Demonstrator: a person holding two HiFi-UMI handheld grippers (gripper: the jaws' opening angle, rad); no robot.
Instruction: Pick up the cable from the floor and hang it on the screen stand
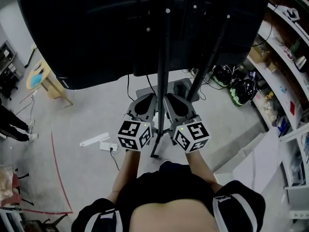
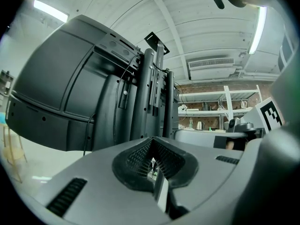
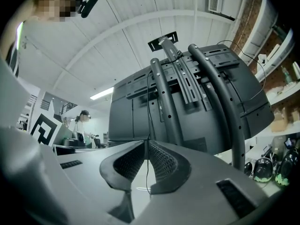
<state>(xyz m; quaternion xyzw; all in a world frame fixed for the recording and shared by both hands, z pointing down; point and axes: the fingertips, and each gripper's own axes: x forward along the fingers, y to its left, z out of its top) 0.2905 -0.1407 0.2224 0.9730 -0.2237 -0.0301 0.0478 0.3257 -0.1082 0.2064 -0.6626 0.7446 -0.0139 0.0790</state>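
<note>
The thin black cable is pinched between the closed tips of the right hand-held gripper and is led toward 12 o'clock up the screen stand. The left hand-held gripper, at its 9 o'clock, is closed.

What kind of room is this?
Probably a workshop or lab: a big screen on a stand, long shelves packed with gear, and a power strip on the bare floor.
</note>
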